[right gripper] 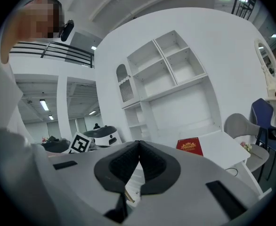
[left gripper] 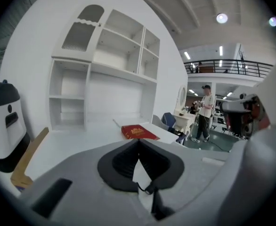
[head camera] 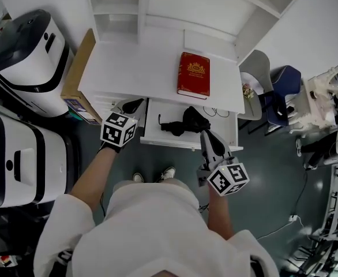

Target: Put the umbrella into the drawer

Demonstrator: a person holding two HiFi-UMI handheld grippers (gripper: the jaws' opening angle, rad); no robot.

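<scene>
A black folded umbrella (head camera: 186,122) lies inside the open white drawer (head camera: 153,133) under the desk top (head camera: 128,68). My left gripper (head camera: 133,104) is at the drawer's left front corner, above the desk edge. Its jaws are shut with nothing between them, and the left gripper view shows the pads meeting at the tip (left gripper: 138,142). My right gripper (head camera: 204,134) hovers just in front of the drawer's right part, close to the umbrella without touching it. Its jaws (right gripper: 138,145) are also shut and empty. The umbrella shows in neither gripper view.
A red book (head camera: 194,74) lies on the desk, with white shelves (head camera: 157,4) behind it. Two white machines (head camera: 25,51) and a cardboard sheet (head camera: 77,77) stand to the left. A grey chair (head camera: 260,74) and a blue chair (head camera: 284,82) are on the right. A person (left gripper: 205,112) stands far off.
</scene>
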